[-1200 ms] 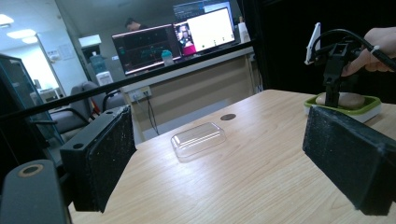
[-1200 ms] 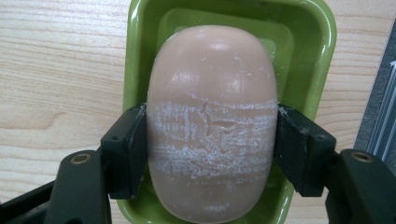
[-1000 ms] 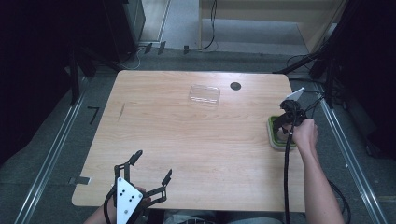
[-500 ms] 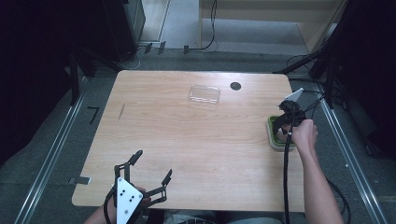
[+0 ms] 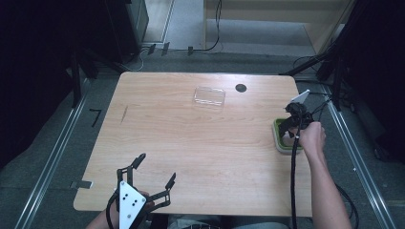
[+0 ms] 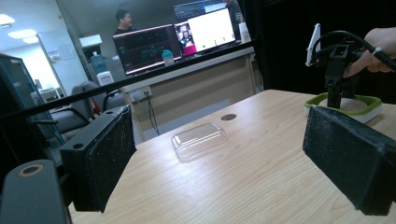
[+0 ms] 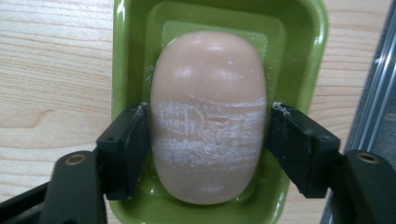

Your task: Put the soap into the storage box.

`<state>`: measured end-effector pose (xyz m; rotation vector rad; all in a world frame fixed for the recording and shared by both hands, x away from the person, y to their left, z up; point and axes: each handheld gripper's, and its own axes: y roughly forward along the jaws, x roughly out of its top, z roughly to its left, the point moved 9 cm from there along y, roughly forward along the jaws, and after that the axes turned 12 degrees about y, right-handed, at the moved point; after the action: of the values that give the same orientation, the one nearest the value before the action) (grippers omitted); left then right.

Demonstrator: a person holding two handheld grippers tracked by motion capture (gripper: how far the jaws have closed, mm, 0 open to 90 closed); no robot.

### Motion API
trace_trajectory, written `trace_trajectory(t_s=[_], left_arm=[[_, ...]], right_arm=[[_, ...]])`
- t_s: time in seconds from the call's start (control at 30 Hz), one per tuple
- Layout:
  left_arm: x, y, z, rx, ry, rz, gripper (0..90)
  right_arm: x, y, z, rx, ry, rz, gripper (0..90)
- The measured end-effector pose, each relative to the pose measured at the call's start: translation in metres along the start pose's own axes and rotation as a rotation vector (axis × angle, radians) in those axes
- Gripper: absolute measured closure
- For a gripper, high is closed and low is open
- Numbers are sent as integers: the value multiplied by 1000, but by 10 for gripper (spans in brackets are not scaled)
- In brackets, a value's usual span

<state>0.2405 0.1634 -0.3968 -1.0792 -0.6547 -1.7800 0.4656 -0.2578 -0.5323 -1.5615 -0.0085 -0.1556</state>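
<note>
At the tabletop's right edge, the soap [image 7: 208, 116] lies in the green dish [image 7: 128, 56], and the right gripper [image 7: 208, 140] has just been easing its fingers [image 7: 126, 149] apart, flanking the bar. The left gripper [image 5: 150, 174] hovers at the near edge, fingers wide and empty.

Bare table [image 5: 191, 143] lies open between the clear lid [image 5: 209, 97] and green dish [image 5: 278, 138] at the right edge.

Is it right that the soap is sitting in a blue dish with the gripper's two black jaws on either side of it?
Not quite. The dish is green, not blue, as the right gripper view shows. The soap does sit in it, with the right gripper straddling it.
</note>
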Motion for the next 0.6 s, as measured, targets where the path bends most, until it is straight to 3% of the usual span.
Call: trace_trajectory(t_s=[0.3,0.4,0.6], left_arm=[[-1,0,1,3,0,6,99],[-1,-1,1,3,4,6,99],[-1,-2,1,5,0,6,99]], right_arm=[[-5,-8,3,30,-26,-9,239],[-6,-13,6,32,-42,-19,154],[-14,-19,13,34,-88,-15,82]])
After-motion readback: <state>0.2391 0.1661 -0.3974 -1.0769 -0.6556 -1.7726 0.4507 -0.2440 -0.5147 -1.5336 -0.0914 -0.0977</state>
